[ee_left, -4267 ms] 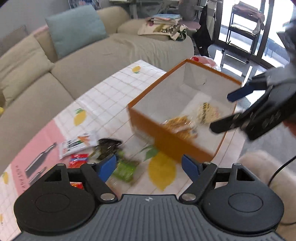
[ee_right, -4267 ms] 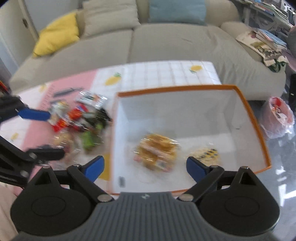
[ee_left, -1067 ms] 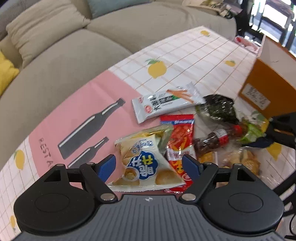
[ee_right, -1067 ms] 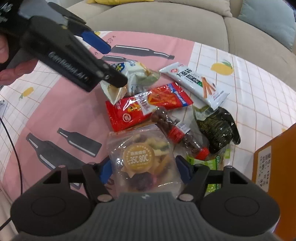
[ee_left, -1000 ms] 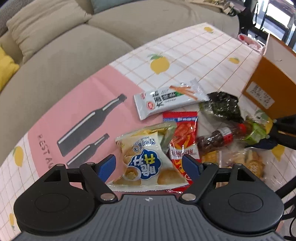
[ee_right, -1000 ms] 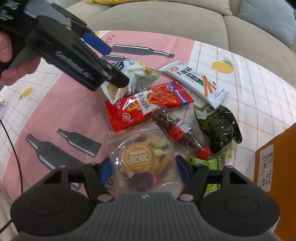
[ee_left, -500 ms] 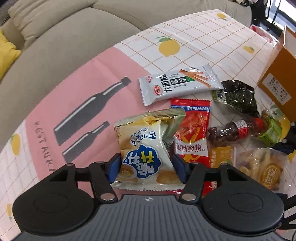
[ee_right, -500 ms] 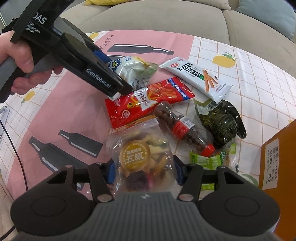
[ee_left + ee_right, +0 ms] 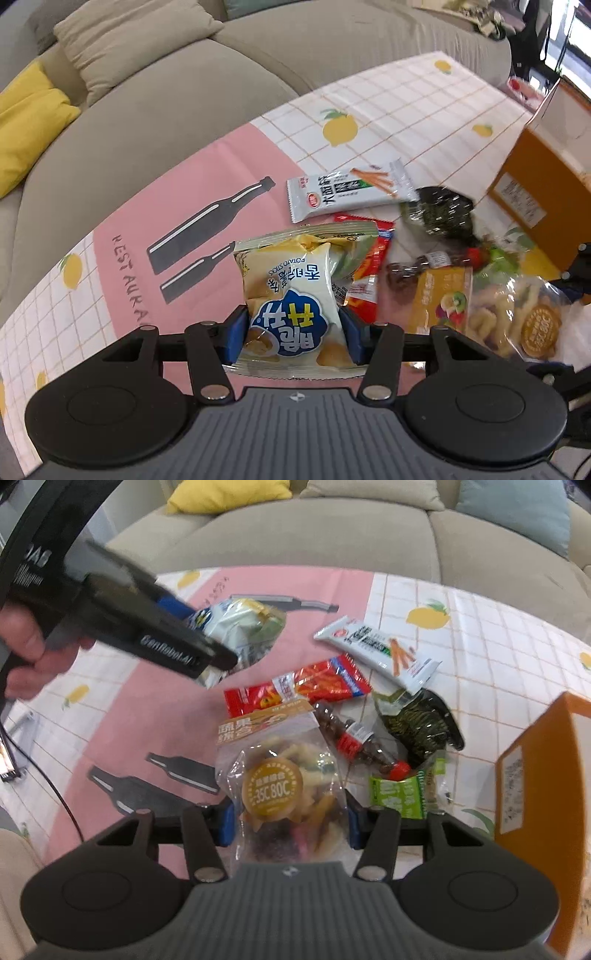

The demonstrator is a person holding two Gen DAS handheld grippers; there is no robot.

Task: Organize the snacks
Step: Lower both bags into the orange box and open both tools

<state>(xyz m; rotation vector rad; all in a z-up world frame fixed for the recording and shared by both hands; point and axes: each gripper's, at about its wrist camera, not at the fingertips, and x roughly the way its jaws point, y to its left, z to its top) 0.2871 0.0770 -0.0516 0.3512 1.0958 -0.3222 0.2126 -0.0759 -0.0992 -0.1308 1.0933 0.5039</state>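
Observation:
My left gripper (image 9: 293, 332) has a yellow and blue potato sticks bag (image 9: 295, 280) between its blue pads, which press on it as the jaws are closing. The bag hangs just above the tablecloth. In the right wrist view the same left gripper (image 9: 210, 635) holds that bag (image 9: 243, 627) at upper left. My right gripper (image 9: 288, 819) has its jaws closing, with the pads pressing on a clear bag of dried fruit and vegetable chips (image 9: 275, 775). An orange box (image 9: 535, 775) stands to the right.
Loose snacks lie between gripper and box: a white biscuit-stick packet (image 9: 376, 646), a red packet (image 9: 295, 688), a bottle of chocolate balls (image 9: 354, 742), a dark seaweed pack (image 9: 417, 720), a green packet (image 9: 399, 794). A beige sofa (image 9: 332, 44) runs behind the table. A hand (image 9: 29, 653) holds the left gripper.
Both grippers have closed from wide open onto their bags. The potato sticks bag and the clear chip bag have each risen off the pile.

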